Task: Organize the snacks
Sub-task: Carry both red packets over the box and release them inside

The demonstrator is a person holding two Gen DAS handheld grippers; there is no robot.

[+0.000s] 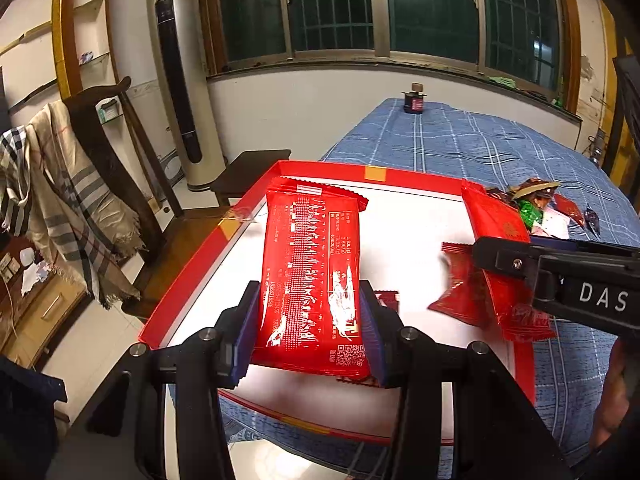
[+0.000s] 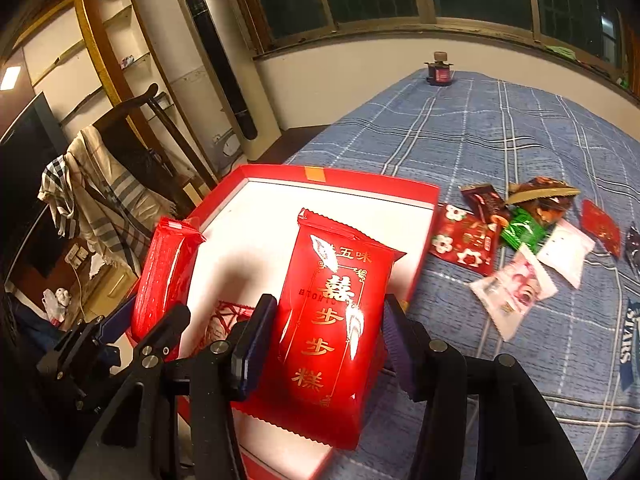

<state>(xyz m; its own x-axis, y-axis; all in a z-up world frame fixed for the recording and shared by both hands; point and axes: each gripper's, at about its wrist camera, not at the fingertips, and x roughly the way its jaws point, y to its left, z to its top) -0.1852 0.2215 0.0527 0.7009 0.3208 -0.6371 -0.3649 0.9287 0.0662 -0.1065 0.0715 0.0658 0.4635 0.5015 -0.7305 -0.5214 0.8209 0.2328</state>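
Observation:
My left gripper (image 1: 310,316) is shut on a red snack packet (image 1: 312,276) with white print, held above the white floor of a red-rimmed box (image 1: 200,264). The right gripper (image 2: 326,338) is shut on another red packet (image 2: 336,320) with gold characters, over the same box (image 2: 416,248). In the right wrist view the left gripper's packet (image 2: 160,276) hangs at the box's left side. In the left wrist view the right gripper's packet (image 1: 500,264) shows at the box's right edge. A small red wrapper (image 2: 226,316) lies on the box floor.
The box rests on a blue checked cloth (image 2: 500,140). A heap of loose snack packets (image 2: 516,240) lies on the cloth to the right of the box. A small dark jar (image 2: 440,70) stands at the far end. A chair draped with a scarf (image 1: 72,208) stands at left.

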